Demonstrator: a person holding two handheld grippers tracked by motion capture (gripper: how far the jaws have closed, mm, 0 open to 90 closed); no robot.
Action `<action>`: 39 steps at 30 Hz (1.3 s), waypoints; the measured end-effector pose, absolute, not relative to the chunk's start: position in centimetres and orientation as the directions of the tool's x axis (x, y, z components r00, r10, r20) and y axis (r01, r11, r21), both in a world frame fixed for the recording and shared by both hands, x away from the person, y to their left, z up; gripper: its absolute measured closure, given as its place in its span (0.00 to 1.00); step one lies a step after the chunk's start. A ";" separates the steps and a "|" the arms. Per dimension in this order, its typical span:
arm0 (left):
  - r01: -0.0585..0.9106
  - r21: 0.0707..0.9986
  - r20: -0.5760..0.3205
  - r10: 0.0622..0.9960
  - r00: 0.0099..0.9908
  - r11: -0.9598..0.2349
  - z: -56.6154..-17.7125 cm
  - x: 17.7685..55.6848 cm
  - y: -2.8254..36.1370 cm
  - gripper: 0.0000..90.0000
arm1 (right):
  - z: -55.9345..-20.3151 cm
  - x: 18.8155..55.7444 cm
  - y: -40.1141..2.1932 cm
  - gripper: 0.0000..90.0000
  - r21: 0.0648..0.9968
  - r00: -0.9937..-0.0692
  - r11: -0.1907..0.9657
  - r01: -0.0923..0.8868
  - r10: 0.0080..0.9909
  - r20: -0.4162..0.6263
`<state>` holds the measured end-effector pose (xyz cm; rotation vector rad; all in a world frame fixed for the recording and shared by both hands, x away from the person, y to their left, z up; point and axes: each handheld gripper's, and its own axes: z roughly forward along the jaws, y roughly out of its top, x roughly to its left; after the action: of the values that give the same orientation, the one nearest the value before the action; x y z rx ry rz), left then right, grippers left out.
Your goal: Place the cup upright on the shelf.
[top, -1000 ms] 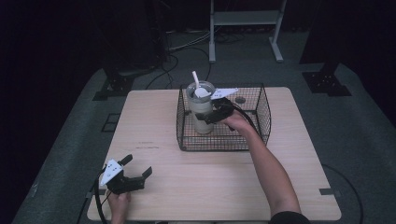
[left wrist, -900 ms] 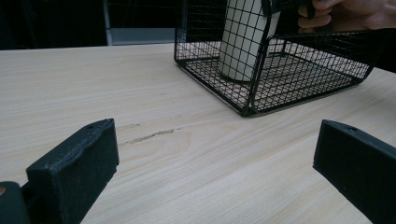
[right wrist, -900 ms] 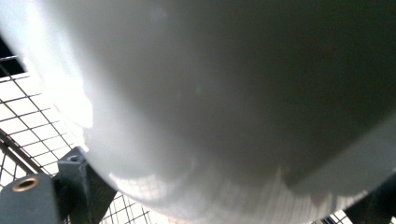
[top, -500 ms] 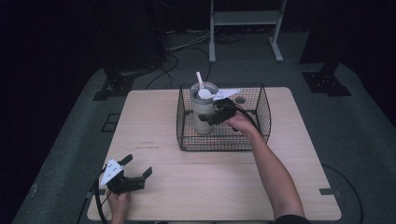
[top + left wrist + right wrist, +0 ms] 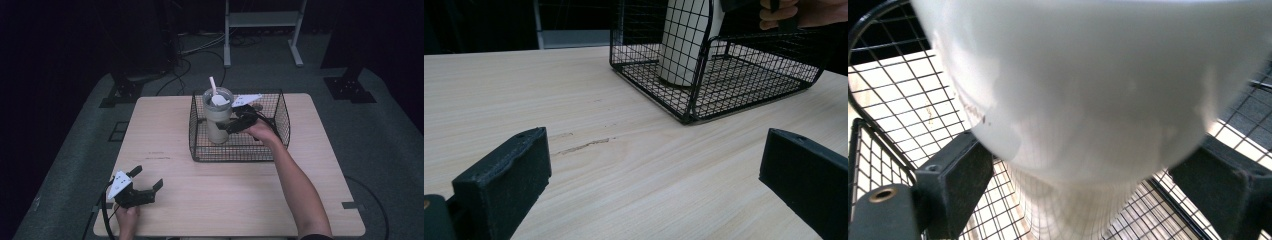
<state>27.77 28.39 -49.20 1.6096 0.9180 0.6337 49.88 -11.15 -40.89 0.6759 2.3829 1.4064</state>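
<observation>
— Pale wooden table (image 5: 240, 200), dark room round it. Nearest?
— Left gripper (image 5: 145, 192) at the near edge, jaws spread wide, holding nothing.
— And farther?
— Right gripper (image 5: 231, 125) clamps the tumbler (image 5: 218, 117) inside the wire basket (image 5: 240, 155). Its straw has tipped since a second ago, so the lift looks begun.
— Room?
— Basket walls stand close; straight up is free.
</observation>
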 end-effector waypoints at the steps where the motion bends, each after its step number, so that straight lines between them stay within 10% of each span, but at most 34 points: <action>1: 0.231 0.970 -0.068 0.831 0.553 -0.075 -49.2 27.8 28.4 0.00 | -40.9 49.9 -11.2 0.11 0.877 -0.847 0.413 0.246 0.531 -0.012; 39: 0.231 0.970 -0.064 0.830 0.554 -0.080 -49.2 27.6 28.3 0.00 | -36.3 45.3 -15.7 0.11 0.878 -0.819 0.415 0.239 0.572 -0.048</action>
<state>27.63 28.29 -49.22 1.6142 0.9161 0.6348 45.34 -15.74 -36.30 0.6986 2.3347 1.3659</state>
